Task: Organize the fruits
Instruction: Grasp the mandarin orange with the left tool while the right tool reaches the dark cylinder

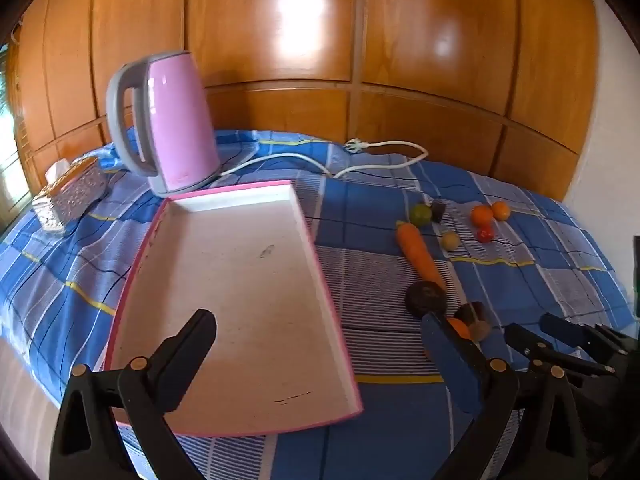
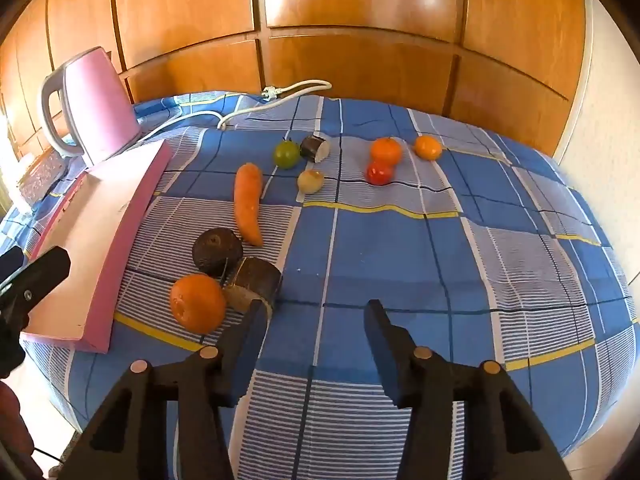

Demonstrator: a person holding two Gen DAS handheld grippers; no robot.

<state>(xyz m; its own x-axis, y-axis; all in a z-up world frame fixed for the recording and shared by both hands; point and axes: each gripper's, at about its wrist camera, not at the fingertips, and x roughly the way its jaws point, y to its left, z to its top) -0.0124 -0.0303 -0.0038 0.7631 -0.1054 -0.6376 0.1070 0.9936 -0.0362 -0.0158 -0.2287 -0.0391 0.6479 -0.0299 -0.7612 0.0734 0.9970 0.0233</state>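
The right gripper [image 2: 316,328] hangs with jaws spread and empty over the cloth [image 2: 400,248], tilted down. Just ahead and left of it lie an orange [image 2: 197,302], a dark cut piece [image 2: 254,282], an avocado [image 2: 216,251] and a carrot [image 2: 248,204]; smaller fruits sit farther off. The left gripper [image 1: 320,344] gapes fully, empty, above the near end of the tray [image 1: 240,264], which holds nothing. Sorting looks unstarted: next, the right gripper needs to swing left and close on the orange.

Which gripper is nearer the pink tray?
Left. The left gripper hangs open over the pink tray, one finger above its floor. The right gripper is off beside it, open above the cloth near the big orange.
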